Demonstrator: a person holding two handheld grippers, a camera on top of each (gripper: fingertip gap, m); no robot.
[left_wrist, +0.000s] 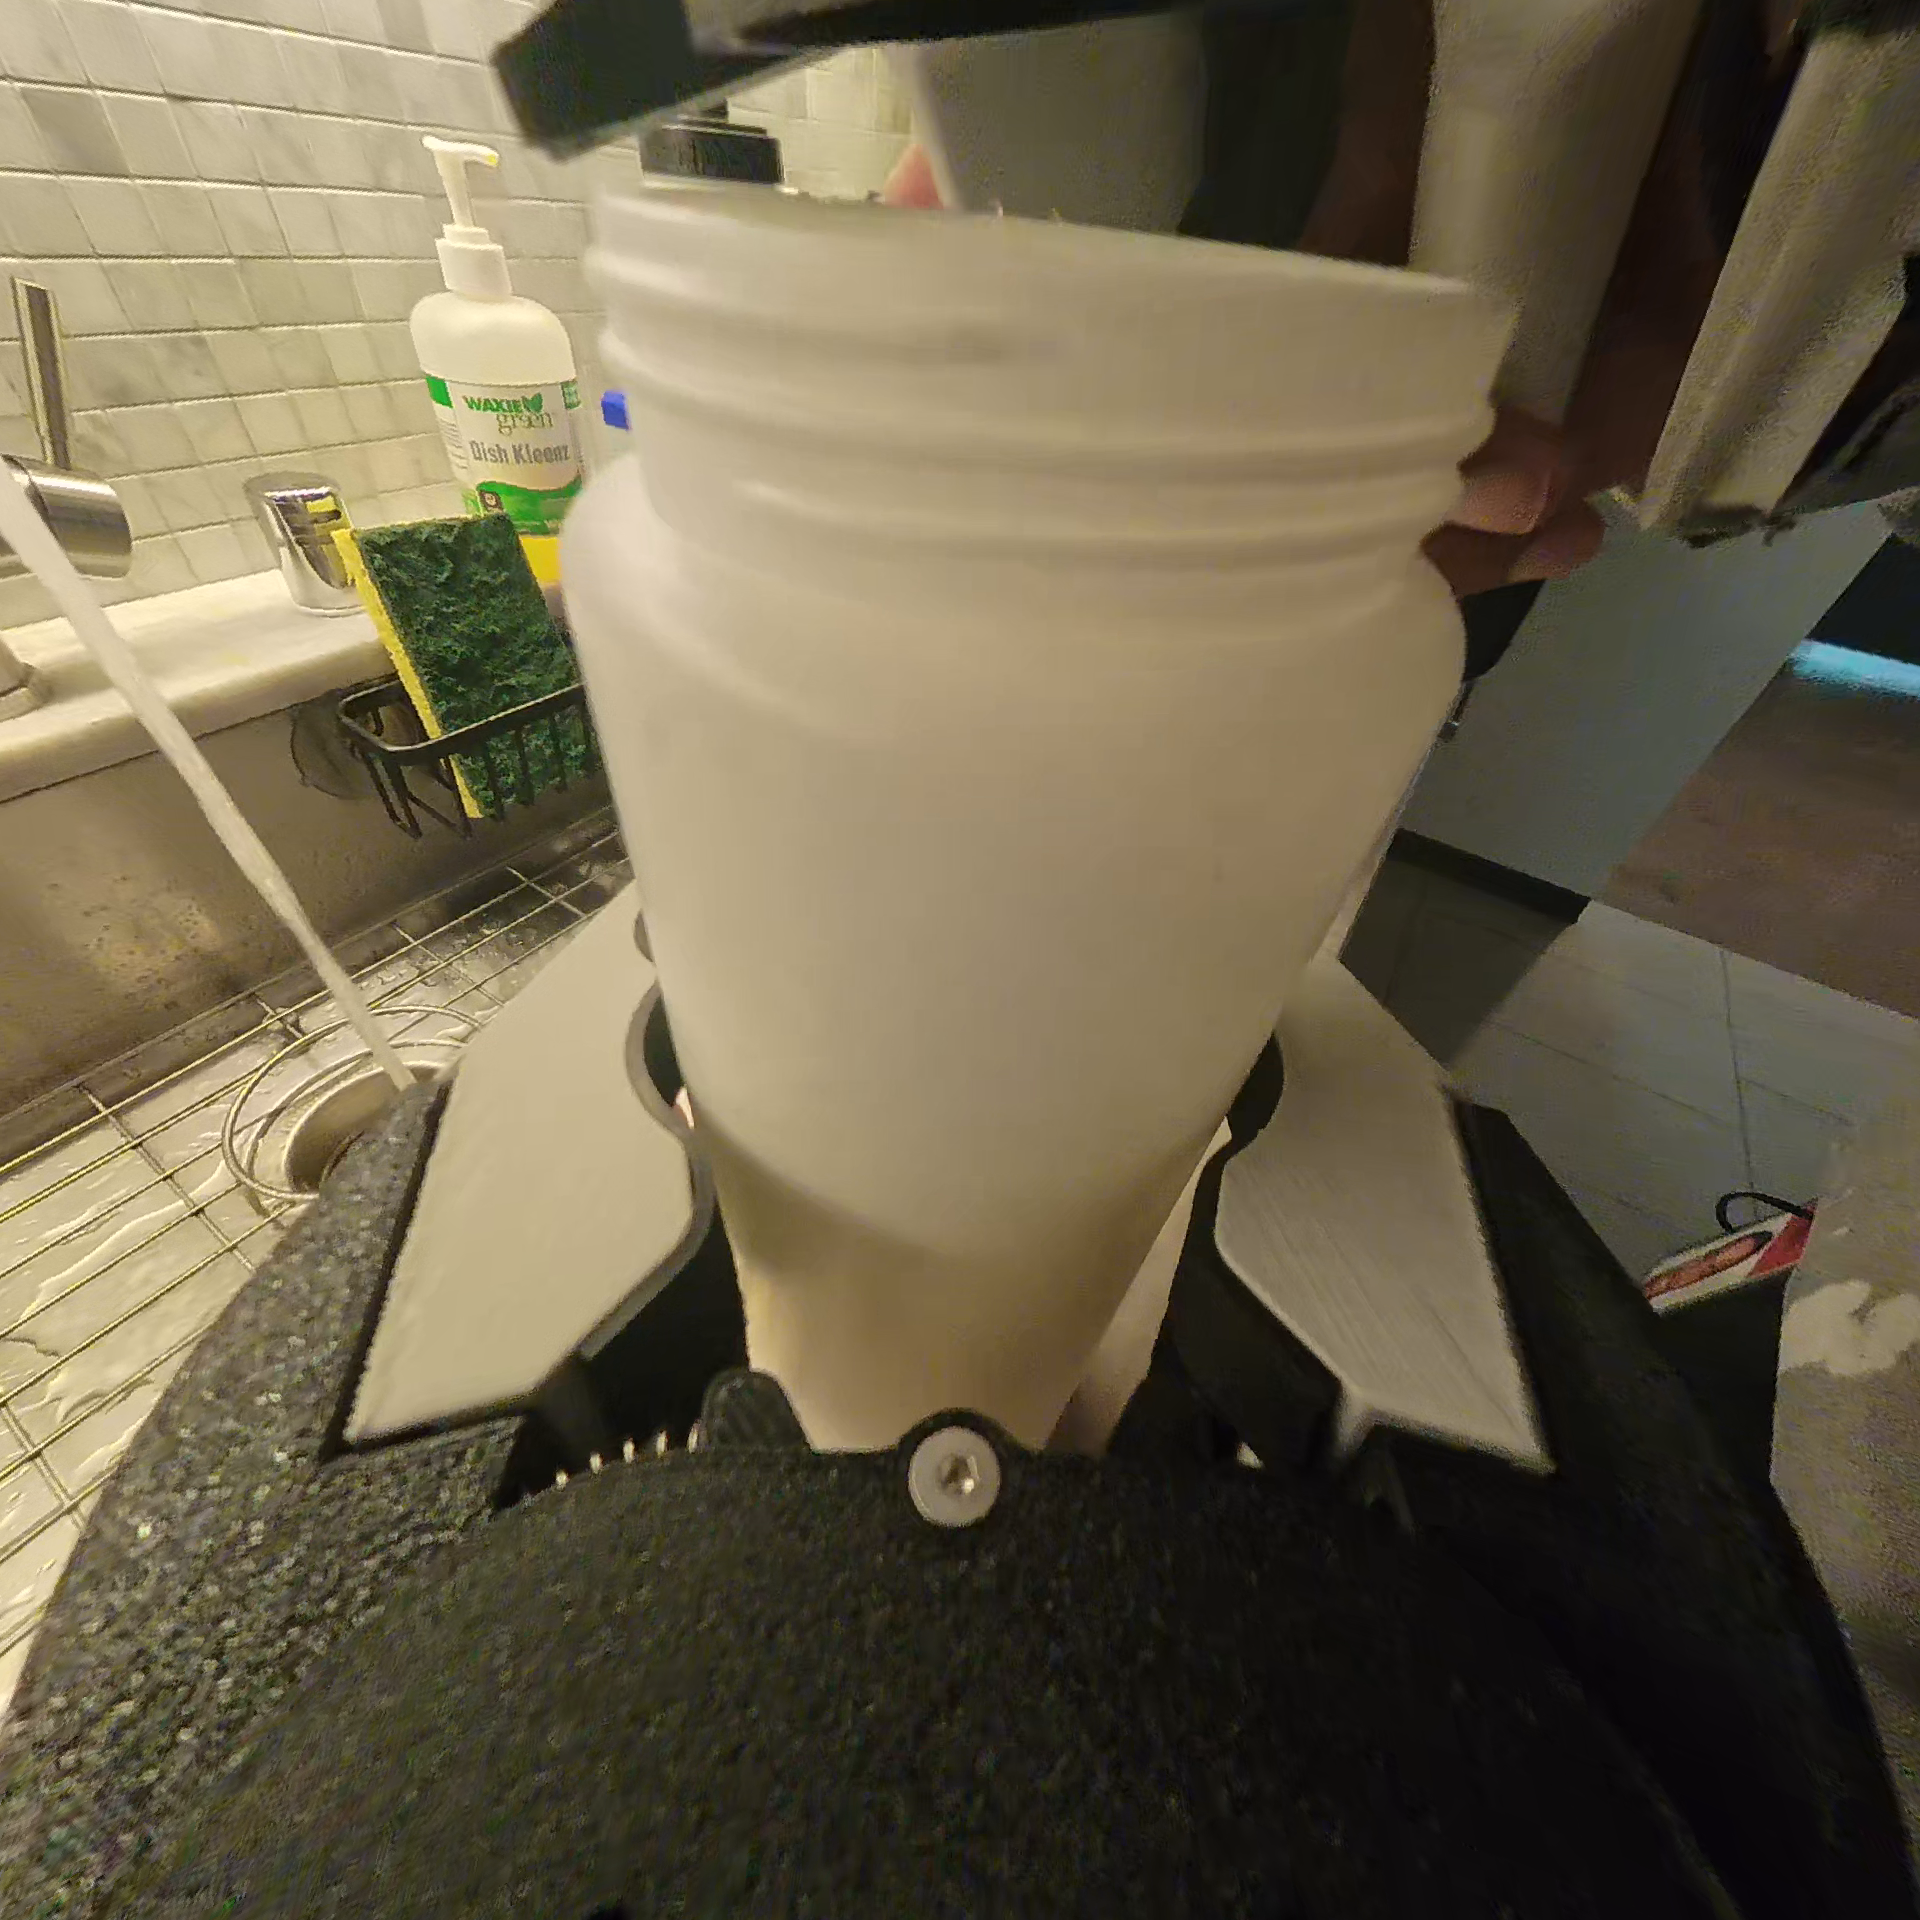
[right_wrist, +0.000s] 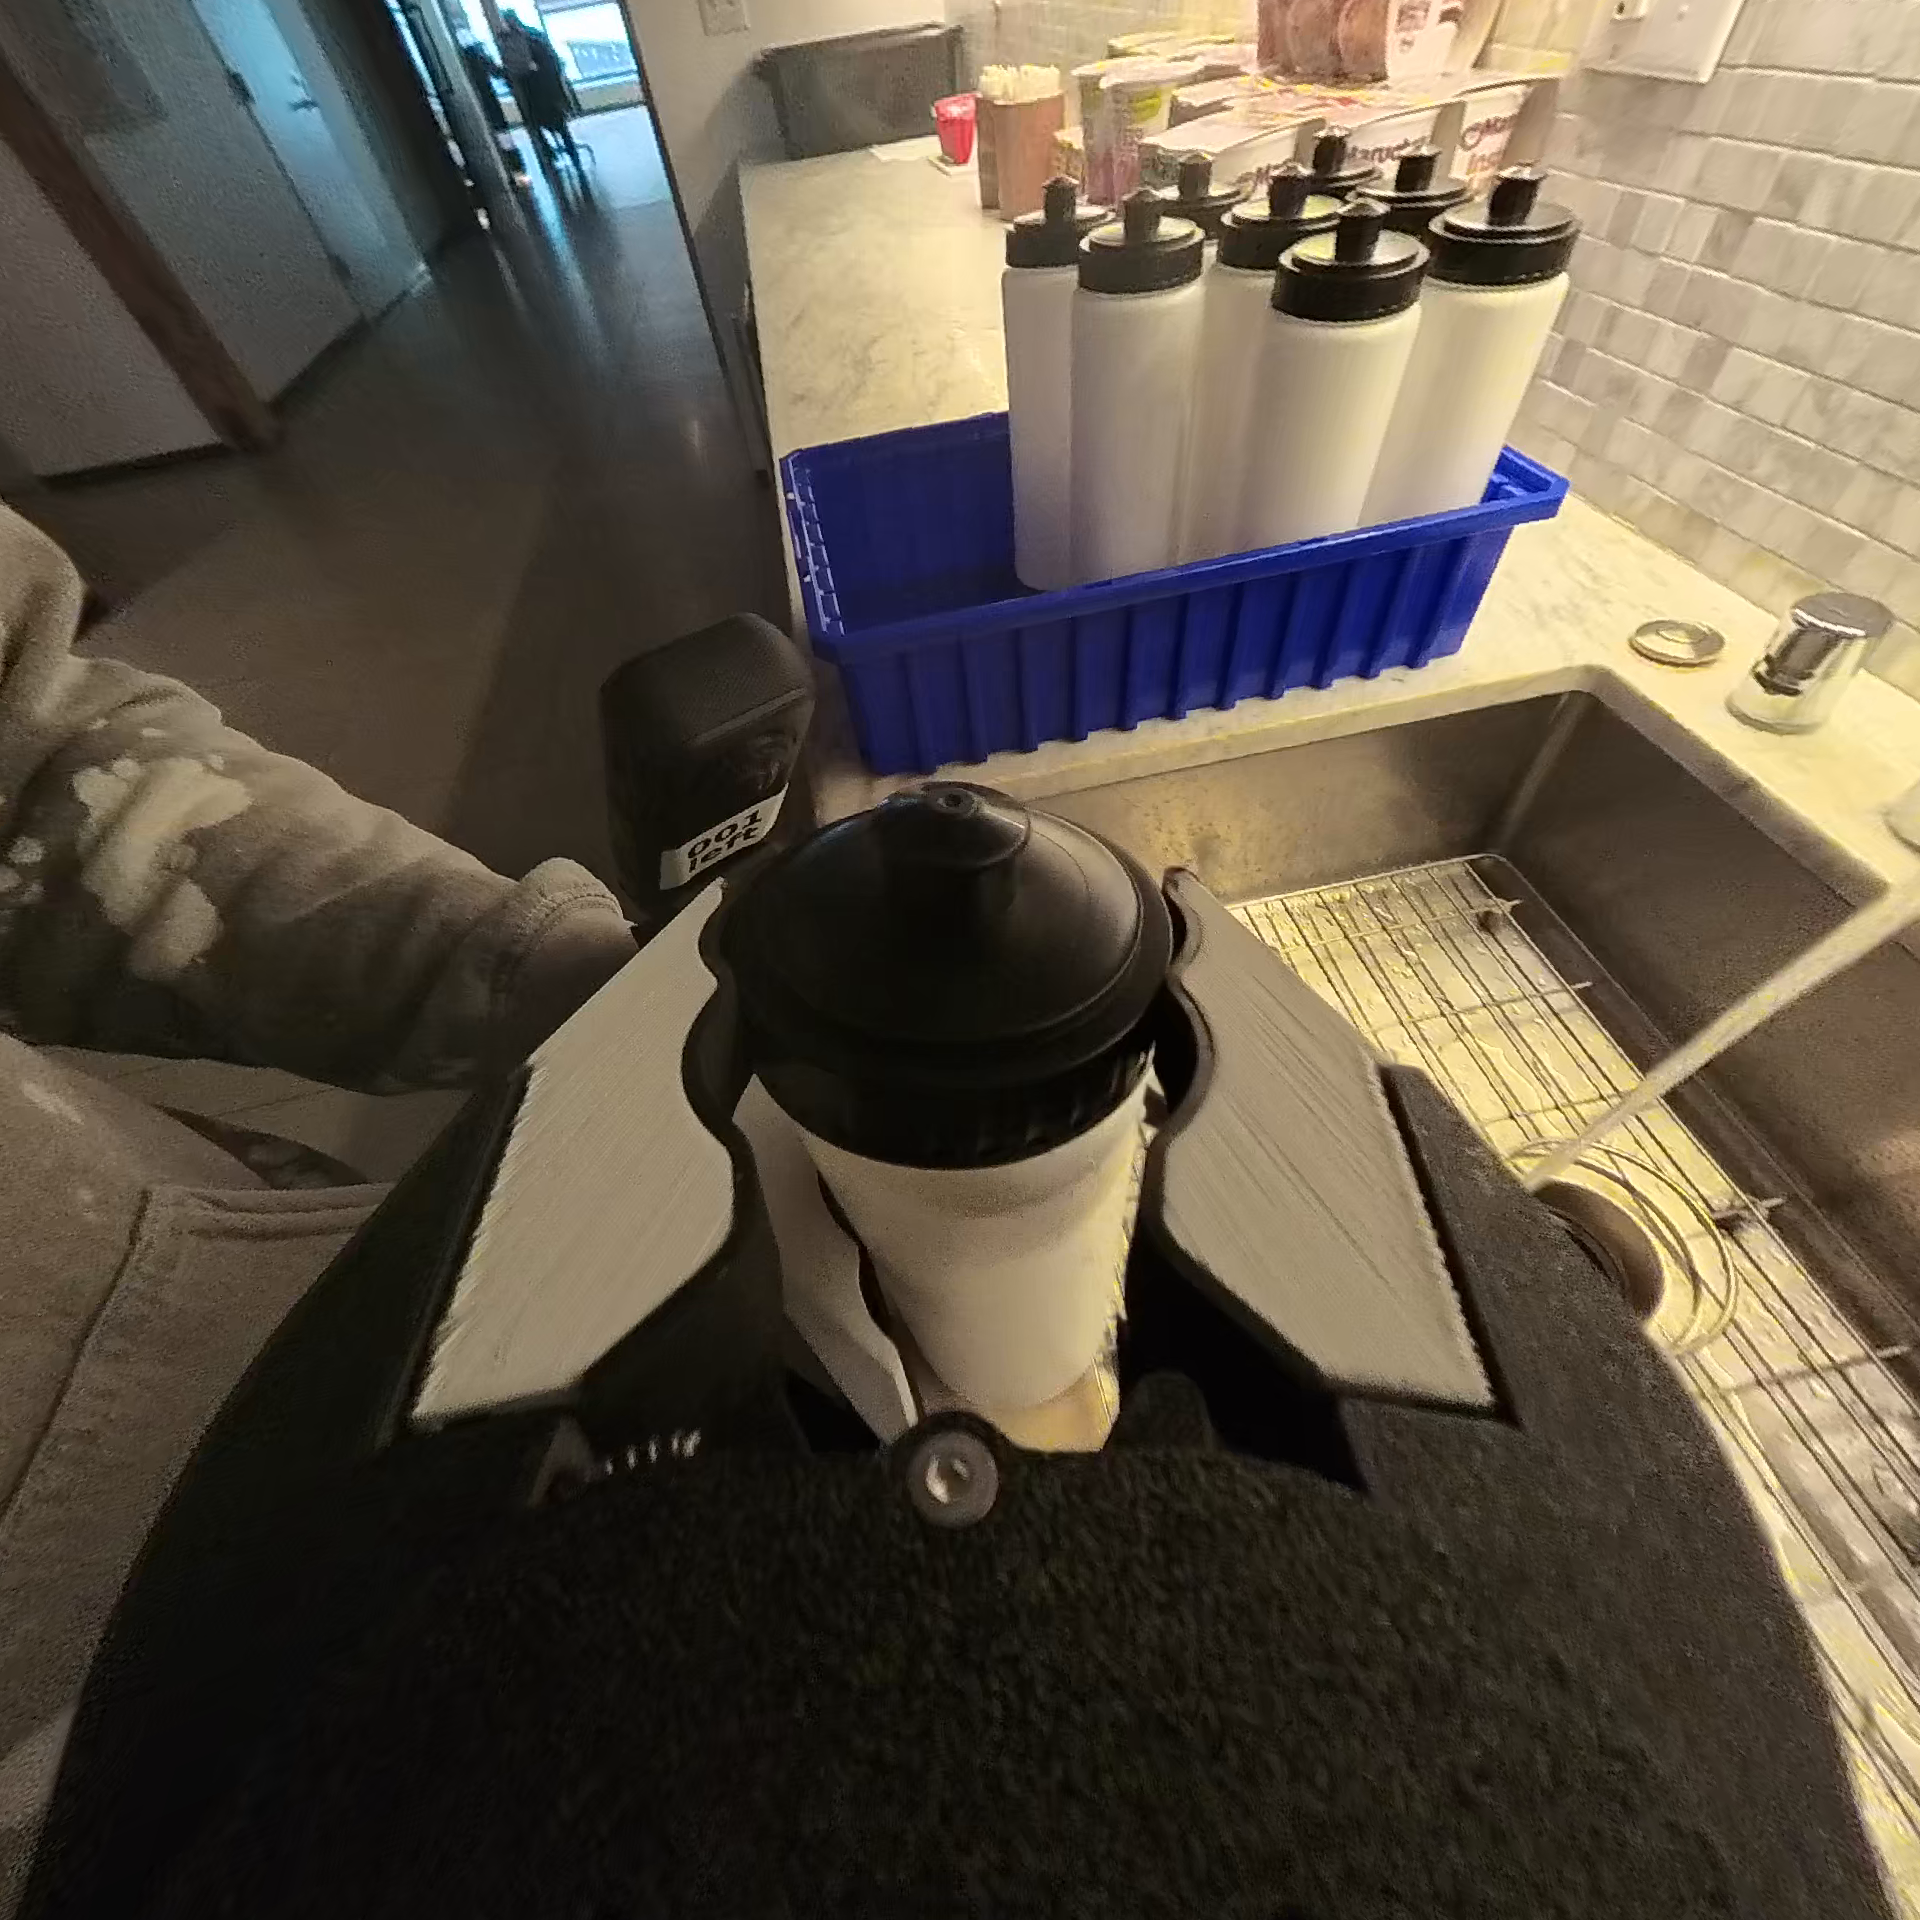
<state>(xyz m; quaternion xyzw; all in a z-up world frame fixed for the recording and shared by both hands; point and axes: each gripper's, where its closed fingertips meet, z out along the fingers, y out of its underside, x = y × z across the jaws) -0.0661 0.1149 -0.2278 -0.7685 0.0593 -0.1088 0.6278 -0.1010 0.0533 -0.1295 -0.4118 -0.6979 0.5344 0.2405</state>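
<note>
1. Left view, hazard at left: running water stream (left_wrist: 208, 779) falling into the steel sink (left_wrist: 156, 914), near the left gripper (left_wrist: 977, 1039). Judged likely to wet the pads on any drift leftward, with a slipping hold as the probable result.
2. Left view, hazard at centre: white bottle (left_wrist: 1018, 727), uncapped, threaded neck open, blurred. Clamped low on its body and so judged top-heavy in the grip. Liable to tilt or twist out on a quick swing, and to strike the green-and-yellow sponge (left_wrist: 468, 644) or the soap dispenser (left_wrist: 499, 384) just beyond it to the left.
3. Right view, hazard at centre: black spouted cap (right_wrist: 914, 966) with a white part beneath it, held over the near left corner of the sink. Not possible to tell whether that white part is a bottle body or an insert. Smooth domed shape judged apt to squirt out of the curved pads under uneven squeeze, then to drop onto the wire grid (right_wrist: 1455, 1039).
4. Right view, hazard at right: same stream of water to the right of the cap. Splash on the pads judged possible on a move that way.
5. Jaws, left gripper: set fairly wide, closed against both sides of the white bottle, pads touching its lower body. Bottle upright, beside the sink's near side.
6. Jaws, right gripper (right_wrist: 945, 997): set at a middling width, curved notches closed round the cap's ribbed skirt. Blue bin (right_wrist: 1091, 644) of capped white bottles (right_wrist: 1320, 416) well beyond, on the far counter.
</note>
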